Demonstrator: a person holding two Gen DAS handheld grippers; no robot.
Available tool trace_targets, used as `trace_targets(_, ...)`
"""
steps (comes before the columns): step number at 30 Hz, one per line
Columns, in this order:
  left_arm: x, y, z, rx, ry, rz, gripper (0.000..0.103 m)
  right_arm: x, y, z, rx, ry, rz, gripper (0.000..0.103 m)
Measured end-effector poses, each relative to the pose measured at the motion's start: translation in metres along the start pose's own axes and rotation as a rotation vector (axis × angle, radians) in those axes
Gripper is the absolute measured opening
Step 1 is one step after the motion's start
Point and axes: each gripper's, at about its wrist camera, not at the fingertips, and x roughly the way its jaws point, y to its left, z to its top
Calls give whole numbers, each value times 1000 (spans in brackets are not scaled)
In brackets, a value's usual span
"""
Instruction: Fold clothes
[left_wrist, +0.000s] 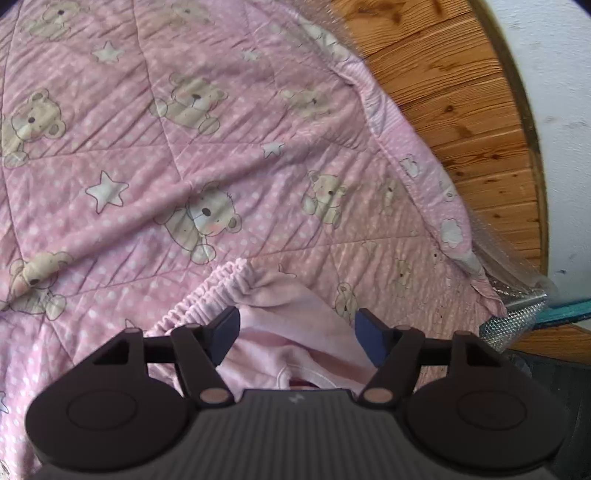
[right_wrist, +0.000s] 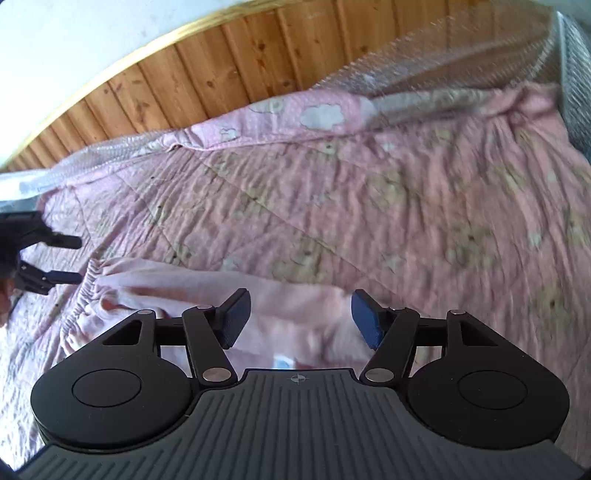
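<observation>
A pale pink fleece garment (left_wrist: 288, 310) with a gathered elastic waistband (left_wrist: 207, 295) lies on a pink quilt (left_wrist: 147, 147). My left gripper (left_wrist: 297, 325) hovers over the waistband end, open, its pads apart and not pressing the cloth. In the right wrist view the same garment (right_wrist: 184, 280) stretches across the lower middle. My right gripper (right_wrist: 301, 314) stands open above it, with nothing pinched. At that view's left edge, the left gripper (right_wrist: 78, 258) is seen open just beside the waistband (right_wrist: 90, 280).
The quilt (right_wrist: 369, 203) has teddy bears and stars and covers the bed. A wood-panelled wall (left_wrist: 461, 110) runs along its far side, with white wall above. Clear bubble wrap (right_wrist: 406, 55) lies over the quilt's far edge. A silvery padded mat (left_wrist: 517, 325) shows at the corner.
</observation>
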Motion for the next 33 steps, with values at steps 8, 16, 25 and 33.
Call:
trace_targets(8, 15, 25, 4, -183, 67, 4, 77, 93, 109, 43, -250, 76, 274, 69)
trace_targets(16, 9, 28, 11, -238, 44, -52, 81, 176, 175, 32, -561, 244, 303, 34)
trace_targets(25, 23, 19, 7, -190, 118, -37, 82, 89, 223, -27, -917, 7, 325, 1)
trace_targets(33, 5, 20, 13, -229, 55, -47, 83, 142, 180, 27, -627, 68, 254, 52)
